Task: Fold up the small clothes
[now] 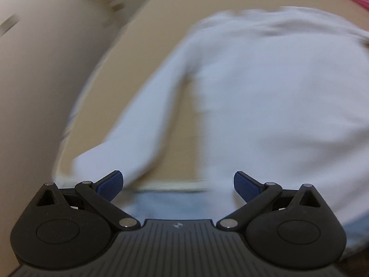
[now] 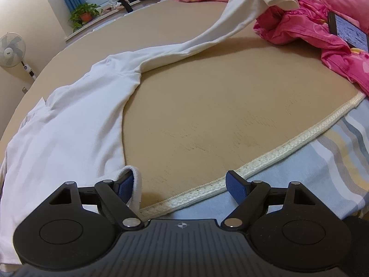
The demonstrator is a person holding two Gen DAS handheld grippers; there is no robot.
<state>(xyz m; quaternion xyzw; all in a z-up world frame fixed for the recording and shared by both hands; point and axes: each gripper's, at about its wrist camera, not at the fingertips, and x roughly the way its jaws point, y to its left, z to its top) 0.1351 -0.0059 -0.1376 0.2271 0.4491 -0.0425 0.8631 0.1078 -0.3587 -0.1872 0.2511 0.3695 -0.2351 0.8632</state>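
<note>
Two grippers hang over one white long-sleeved top [image 2: 69, 124] spread on a tan mat [image 2: 219, 115] that covers the bed; the left gripper [image 1: 178, 184] stands with its fingers wide and nothing between the blue pads, and the right gripper [image 2: 180, 187] is likewise wide, its left pad [image 2: 125, 184] just behind the hem corner [image 2: 136, 180] of the top, touching it or very nearly, with no pinch made. One sleeve [image 2: 219, 27] runs far out toward a pink quilt [image 2: 322, 23], its cuff folded over on itself; the other sleeve [image 1: 129, 120] lies slanting down toward the left gripper, though that view is smeared and I cannot be sure of its edges.

The step in hand looks like a start on the fold, with nothing gathered yet. To do it well, the right gripper should close on the hem corner through both layers, not on the top layer alone; the left should take the near cuff or the matching hem corner squarely. The far sleeve needs drawing off the quilt and laying flat across the body first, else the fold will trap a twist; lift low and keep the cloth taut between both hands, so the mat's white edging [image 2: 276, 147] is not dragged along.
</note>
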